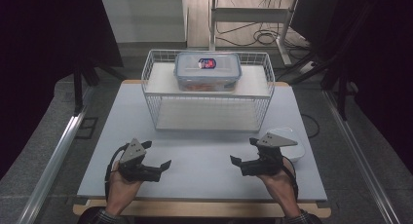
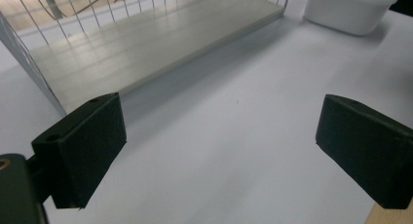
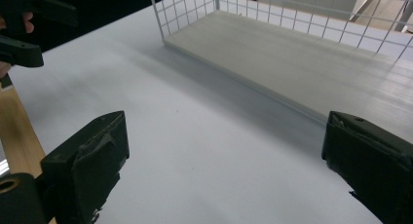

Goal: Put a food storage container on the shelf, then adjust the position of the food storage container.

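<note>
Left gripper: you hold your left gripper (image 1: 158, 155) low over the near left part of the table (image 1: 204, 158), its jaws spread wide with nothing between them; in its own view the two black jaws stand far apart over bare white tabletop (image 2: 229, 136)
Right gripper: your right gripper (image 1: 245, 151) sits over the near right part of the table, jaws likewise wide apart and empty; its own view looks between them across the white surface (image 3: 209, 151) toward the rack
Hands: your left hand (image 1: 122, 182) and right hand (image 1: 277, 182) come in from the near edge, each wrapped around its tool, cables looping beside the wrists
Wire rack: a white wire shelf rack (image 1: 207, 87) stands at the middle of the far half of the table, with an upper shelf and a lower board; the lower board (image 2: 156, 39) is bare in the left gripper view, and the same pale board (image 3: 302, 63) lies bare in the right gripper view
Lidded container: a clear plastic box with a blue-grey clip lid (image 1: 208, 70) rests on the rack's upper shelf, roughly centred, with something reddish inside that you cannot make out
White tub: a small white container (image 1: 292, 143) sits on the table just beyond your right gripper, partly behind its grey plate; the left gripper view catches it (image 2: 350, 9) at its upper right, near the rack's corner
Spacing: both grippers are well apart from the rack and from each other
</note>
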Demonstrator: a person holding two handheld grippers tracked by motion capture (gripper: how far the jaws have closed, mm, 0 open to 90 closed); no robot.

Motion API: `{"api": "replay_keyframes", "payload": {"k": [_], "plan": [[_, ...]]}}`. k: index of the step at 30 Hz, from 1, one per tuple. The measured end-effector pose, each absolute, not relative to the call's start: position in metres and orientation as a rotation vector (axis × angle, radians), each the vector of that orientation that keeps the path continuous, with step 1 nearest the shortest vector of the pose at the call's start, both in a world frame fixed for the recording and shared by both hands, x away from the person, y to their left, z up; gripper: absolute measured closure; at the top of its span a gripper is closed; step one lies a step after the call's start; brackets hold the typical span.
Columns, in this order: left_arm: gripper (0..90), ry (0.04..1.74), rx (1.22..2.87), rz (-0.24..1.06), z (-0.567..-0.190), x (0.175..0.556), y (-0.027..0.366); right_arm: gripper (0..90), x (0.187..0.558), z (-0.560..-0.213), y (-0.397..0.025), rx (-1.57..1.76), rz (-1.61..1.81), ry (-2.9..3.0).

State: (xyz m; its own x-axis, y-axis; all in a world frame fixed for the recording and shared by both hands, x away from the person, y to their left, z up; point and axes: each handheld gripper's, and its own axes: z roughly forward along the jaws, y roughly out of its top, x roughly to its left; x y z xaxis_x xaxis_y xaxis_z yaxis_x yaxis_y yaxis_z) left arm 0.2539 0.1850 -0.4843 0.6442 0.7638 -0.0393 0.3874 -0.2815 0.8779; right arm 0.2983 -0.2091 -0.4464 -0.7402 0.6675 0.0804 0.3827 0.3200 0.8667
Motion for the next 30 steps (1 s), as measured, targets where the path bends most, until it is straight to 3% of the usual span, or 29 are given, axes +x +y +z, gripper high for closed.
{"api": "replay_keyframes", "payload": {"k": [8,13,25,30], "plan": [[3.7,0.938,1.923,0.411,-0.503,0.247,0.184,3.4,0.288,-0.469,-0.207,0.929,1.287,2.343],[3.4,0.925,1.981,0.427,-0.508,0.247,0.177,3.4,0.287,-0.483,-0.211,0.963,1.240,2.369],[2.8,0.947,1.982,0.451,-0.512,0.249,0.182,0.9,0.293,-0.479,-0.219,1.025,1.222,2.374],[2.8,0.958,1.997,0.456,-0.514,0.251,0.183,8.1,0.295,-0.474,-0.226,1.055,1.188,2.360]]}}
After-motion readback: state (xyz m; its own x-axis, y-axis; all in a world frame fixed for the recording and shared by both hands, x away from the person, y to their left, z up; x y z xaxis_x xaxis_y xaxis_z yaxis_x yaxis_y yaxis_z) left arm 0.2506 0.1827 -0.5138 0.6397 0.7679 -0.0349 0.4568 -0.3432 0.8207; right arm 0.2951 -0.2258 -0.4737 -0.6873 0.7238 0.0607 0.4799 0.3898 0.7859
